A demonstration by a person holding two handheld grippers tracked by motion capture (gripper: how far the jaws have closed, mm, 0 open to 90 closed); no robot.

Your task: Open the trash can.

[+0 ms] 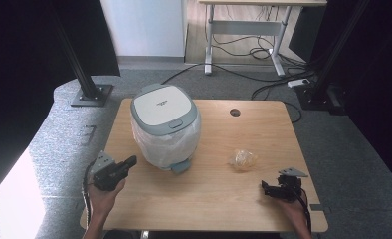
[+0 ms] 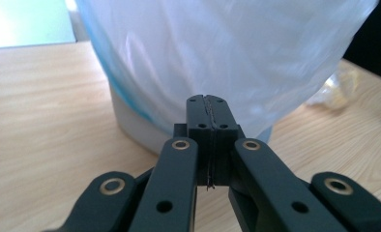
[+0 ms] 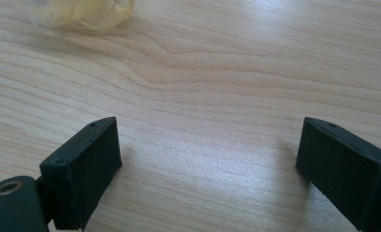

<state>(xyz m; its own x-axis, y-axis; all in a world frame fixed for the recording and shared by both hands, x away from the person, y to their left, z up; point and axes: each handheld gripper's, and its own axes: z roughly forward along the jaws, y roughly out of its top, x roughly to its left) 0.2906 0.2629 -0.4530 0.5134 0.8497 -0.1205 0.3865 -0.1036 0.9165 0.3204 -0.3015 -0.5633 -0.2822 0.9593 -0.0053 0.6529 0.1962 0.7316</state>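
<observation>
Jaws of the left gripper (image 1: 129,162) were seen pressed flat together with nothing between them, the tool being held in the left hand (image 1: 103,196) near the desk's (image 1: 263,130) left edge and pointed at the bin (image 1: 165,126). That bin, white with a grey-green lid (image 1: 163,104) and a clear bag (image 2: 227,53) draped over its sides, was placed on the left half of the desk, toward the far edge, just beside the gripper tips. The right gripper (image 1: 266,188) was held near the front right corner, its jaws spread wide over bare wood. A crumpled yellowish wrapper (image 1: 242,159) was left between bin and right gripper, apart from both.
</observation>
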